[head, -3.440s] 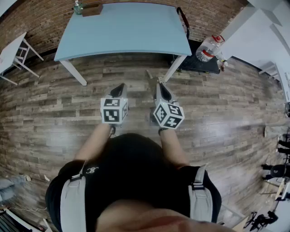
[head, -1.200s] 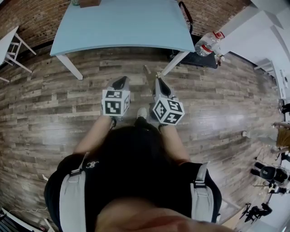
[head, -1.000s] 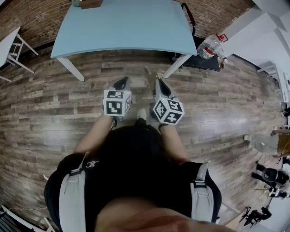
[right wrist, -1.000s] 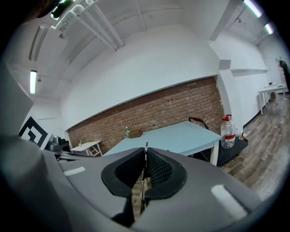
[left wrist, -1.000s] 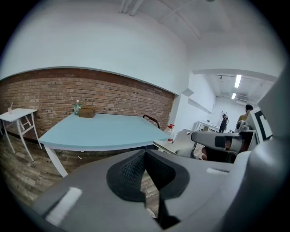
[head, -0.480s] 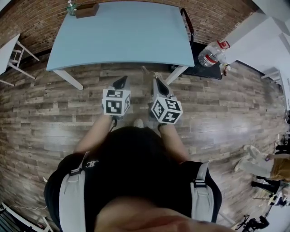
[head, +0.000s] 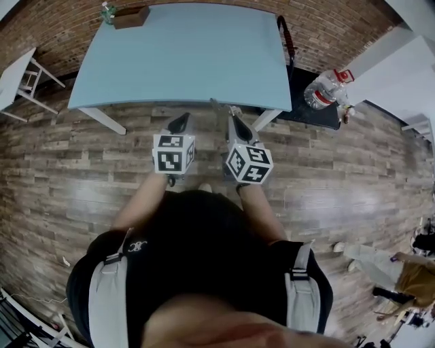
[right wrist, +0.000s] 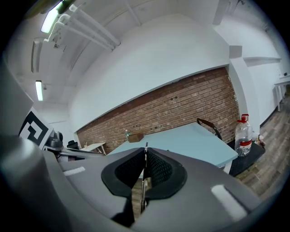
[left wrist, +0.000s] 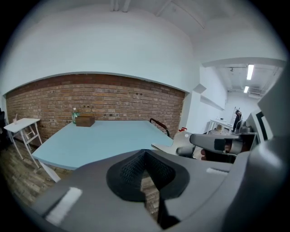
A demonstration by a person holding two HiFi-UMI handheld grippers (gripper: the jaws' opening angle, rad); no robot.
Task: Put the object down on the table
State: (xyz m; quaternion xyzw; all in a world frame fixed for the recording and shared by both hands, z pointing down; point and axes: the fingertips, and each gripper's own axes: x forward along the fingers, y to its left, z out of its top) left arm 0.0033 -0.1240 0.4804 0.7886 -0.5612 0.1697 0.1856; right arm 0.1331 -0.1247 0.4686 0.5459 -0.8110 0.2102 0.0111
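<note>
Nothing down yet: my right gripper (right wrist: 145, 152) pinches a thin flat object (right wrist: 144, 183) just short of the table (head: 183, 54); left gripper (left wrist: 144, 156) closed, empty.

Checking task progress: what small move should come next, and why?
Probably carry the right gripper forward over the blue table: its jaws clamp a thin flat object, and it hangs just short of the table's near edge.

Box (head: 131, 15) on table (head: 183, 58) (far corner)
</note>
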